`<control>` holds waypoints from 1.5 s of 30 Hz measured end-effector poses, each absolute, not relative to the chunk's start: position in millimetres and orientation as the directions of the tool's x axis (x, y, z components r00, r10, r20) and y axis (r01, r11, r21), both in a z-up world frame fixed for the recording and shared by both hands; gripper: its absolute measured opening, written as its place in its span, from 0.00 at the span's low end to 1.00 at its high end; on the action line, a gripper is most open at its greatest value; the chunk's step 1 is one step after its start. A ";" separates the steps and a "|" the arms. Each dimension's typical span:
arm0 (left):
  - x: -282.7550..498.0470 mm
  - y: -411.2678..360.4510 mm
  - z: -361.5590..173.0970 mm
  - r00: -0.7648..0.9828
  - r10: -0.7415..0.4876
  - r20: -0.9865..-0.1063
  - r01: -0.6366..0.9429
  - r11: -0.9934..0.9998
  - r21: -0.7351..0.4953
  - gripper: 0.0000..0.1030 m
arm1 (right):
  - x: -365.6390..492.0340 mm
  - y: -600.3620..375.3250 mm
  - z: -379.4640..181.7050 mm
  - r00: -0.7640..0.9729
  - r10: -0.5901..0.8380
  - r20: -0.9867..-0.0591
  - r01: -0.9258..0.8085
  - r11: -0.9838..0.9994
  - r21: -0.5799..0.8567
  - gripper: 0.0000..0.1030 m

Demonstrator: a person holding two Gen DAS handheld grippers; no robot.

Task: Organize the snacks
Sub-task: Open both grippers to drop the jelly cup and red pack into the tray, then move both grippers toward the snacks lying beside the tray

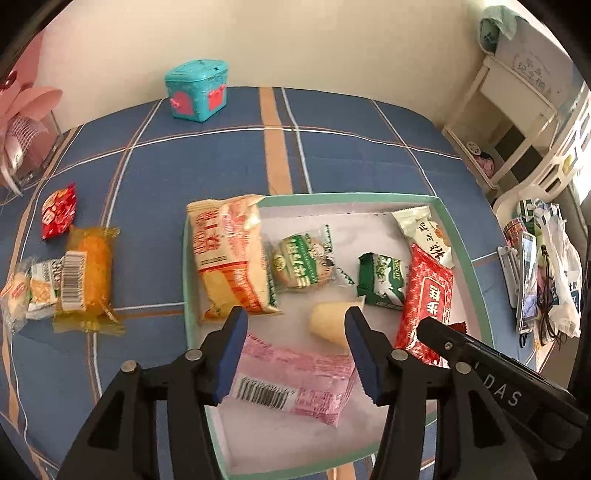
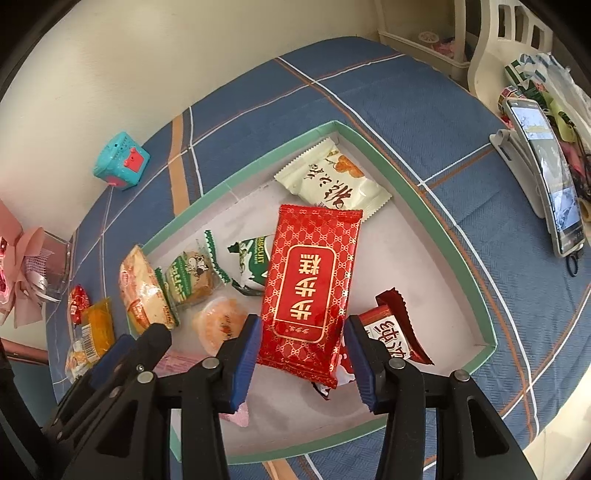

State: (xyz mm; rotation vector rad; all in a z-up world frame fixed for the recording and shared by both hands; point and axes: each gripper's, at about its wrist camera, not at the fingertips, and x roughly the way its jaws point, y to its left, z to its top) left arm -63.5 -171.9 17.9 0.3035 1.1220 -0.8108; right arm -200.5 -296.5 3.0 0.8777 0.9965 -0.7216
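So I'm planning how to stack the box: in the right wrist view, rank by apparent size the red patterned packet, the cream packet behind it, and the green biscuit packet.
1. Red patterned packet, though it lies nearest the camera.
2. Cream packet.
3. Green biscuit packet, partly hidden by the red one.

Pretty plain room: cream wall [image 1: 295, 40] behind a surface covered in a blue plaid cloth [image 1: 351, 155] with white and orange stripes. Off to the right there's a white shelf unit [image 1: 517, 122] with open compartments, plus a white chair back [image 2: 517, 33]. Soft daylight all over, brighter on the right side.
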 end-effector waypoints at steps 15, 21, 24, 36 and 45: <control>-13.8 -96.3 16.3 0.300 -0.213 -0.930 0.497 0.867 -0.038 0.83 | -171.4 -257.7 9.6 0.336 -0.128 -0.933 0.768 0.610 0.193 0.62; -1.1 -74.8 18.7 0.309 -0.210 -0.927 0.458 0.887 -0.048 0.90 | -152.4 -231.6 14.2 0.345 -0.128 -0.930 0.714 0.678 0.172 0.69; 3.3 -65.6 21.9 0.321 -0.209 -0.924 0.454 0.890 -0.044 0.90 | -145.3 -220.9 15.5 0.351 -0.135 -0.926 0.696 0.699 0.162 0.72; 28.0 -29.5 31.2 0.332 -0.214 -0.919 0.392 0.917 -0.072 0.92 | -122.4 -196.3 11.1 0.353 -0.150 -0.923 0.688 0.710 0.148 0.84; 49.5 2.2 34.2 0.340 -0.229 -0.912 0.332 0.937 -0.112 0.92 | -106.9 -179.0 8.5 0.359 -0.159 -0.920 0.668 0.732 0.135 1.00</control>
